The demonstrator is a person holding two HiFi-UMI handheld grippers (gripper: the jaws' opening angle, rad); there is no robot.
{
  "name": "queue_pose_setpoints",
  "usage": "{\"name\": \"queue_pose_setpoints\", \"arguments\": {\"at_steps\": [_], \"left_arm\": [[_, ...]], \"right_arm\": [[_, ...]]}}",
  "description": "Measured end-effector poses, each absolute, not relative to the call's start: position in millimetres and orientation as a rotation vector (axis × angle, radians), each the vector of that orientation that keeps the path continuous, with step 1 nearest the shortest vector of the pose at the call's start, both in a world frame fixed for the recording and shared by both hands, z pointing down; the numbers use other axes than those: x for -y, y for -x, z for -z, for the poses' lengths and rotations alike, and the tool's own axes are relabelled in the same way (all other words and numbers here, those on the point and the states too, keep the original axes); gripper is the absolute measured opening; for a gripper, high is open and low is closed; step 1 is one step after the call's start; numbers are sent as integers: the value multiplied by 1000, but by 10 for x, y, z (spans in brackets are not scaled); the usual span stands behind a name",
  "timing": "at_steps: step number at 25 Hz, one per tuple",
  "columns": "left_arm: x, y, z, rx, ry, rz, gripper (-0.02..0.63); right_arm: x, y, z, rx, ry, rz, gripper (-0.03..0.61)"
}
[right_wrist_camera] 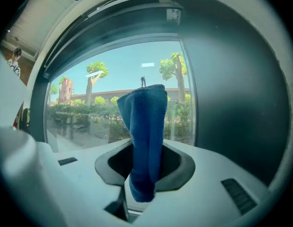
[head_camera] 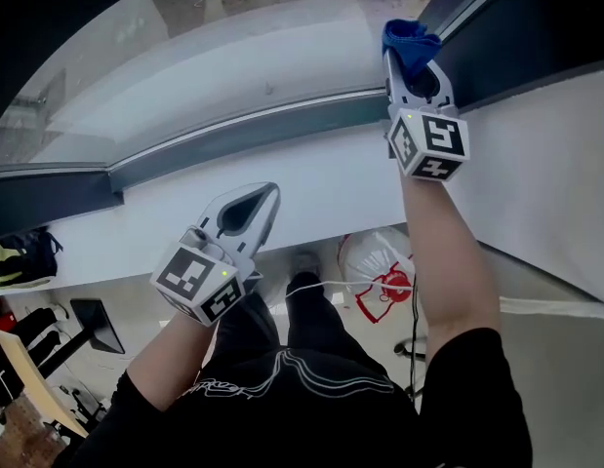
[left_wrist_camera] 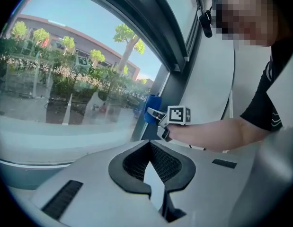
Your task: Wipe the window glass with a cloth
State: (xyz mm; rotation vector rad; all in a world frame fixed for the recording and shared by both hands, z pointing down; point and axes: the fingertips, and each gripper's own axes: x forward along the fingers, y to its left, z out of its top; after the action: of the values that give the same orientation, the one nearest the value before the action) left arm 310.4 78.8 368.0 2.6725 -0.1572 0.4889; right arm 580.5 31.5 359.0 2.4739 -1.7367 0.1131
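Observation:
A blue cloth (head_camera: 409, 43) sticks out of my right gripper (head_camera: 411, 66), which is shut on it and raised to the right end of the window glass (head_camera: 233, 57), near the dark frame. In the right gripper view the cloth (right_wrist_camera: 146, 131) stands up folded between the jaws, in front of the glass (right_wrist_camera: 89, 108). In the left gripper view the same cloth (left_wrist_camera: 151, 109) and right gripper (left_wrist_camera: 155, 115) show at the pane's right edge. My left gripper (head_camera: 262, 195) hangs lower over the white sill (head_camera: 311, 178), jaws closed with nothing held, seen again as the left gripper (left_wrist_camera: 153, 171).
A dark window frame (head_camera: 233, 130) runs under the glass and a dark post (head_camera: 497, 27) borders it on the right. A white wall panel (head_camera: 555, 183) lies to the right. On the floor below are a white bag with red print (head_camera: 380, 276) and a cable.

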Motion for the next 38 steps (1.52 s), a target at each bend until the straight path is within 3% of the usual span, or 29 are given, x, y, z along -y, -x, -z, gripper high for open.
{"name": "queue_pose_setpoints", "arguments": {"at_steps": [7, 16, 27, 38], "left_arm": [[-829, -3244, -3715, 115, -2662, -489, 5], [-644, -2797, -3718, 193, -2645, -459, 5], [-101, -1481, -3872, 406, -2573, -387, 5], [702, 375, -4012, 663, -2508, -328, 5]], "right_arm": [[-441, -6023, -3642, 1623, -2565, -154, 92], [-417, -5498, -3629, 1676, -2521, -111, 92], [252, -3565, -3715, 2015, -2307, -139, 92], [1348, -906, -4097, 2439, -1831, -172, 92]]}}
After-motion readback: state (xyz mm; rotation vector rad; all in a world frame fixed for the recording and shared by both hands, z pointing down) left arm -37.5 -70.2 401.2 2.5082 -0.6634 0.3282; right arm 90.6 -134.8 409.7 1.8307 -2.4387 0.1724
